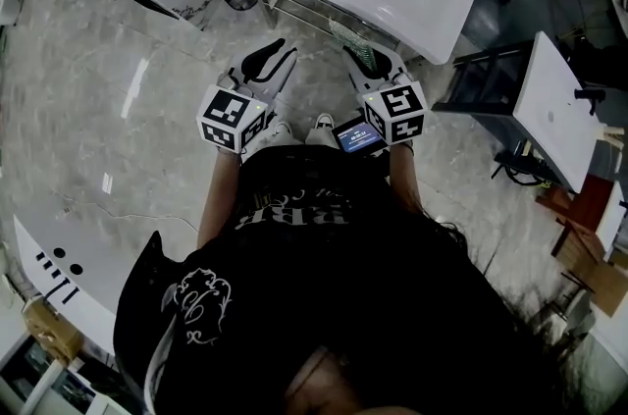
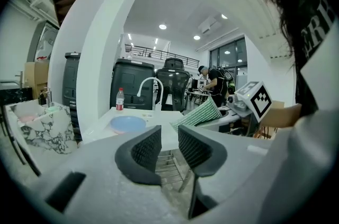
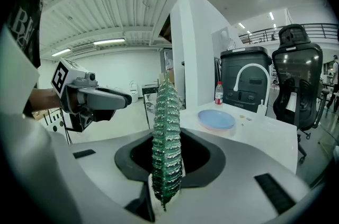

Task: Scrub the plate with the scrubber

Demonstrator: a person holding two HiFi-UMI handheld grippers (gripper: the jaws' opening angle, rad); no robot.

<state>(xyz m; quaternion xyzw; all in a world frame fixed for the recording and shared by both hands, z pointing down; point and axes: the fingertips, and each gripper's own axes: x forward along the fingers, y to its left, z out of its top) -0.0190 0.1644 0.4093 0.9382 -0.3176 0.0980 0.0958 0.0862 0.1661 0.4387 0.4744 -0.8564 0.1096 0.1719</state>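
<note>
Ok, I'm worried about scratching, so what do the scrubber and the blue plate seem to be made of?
The scrubber, clamped in the right hand-held gripper, looks like a thin green woven mesh with ribbed rows that glint, so perhaps plastic or metallic fibre. The plate looks like smooth pale-blue plastic or melamine, evenly coloured with a soft sheen; glazed ceramic cannot be ruled out.

Marble floor [image 1: 98, 109], white sink counter [image 1: 446, 6]
</note>
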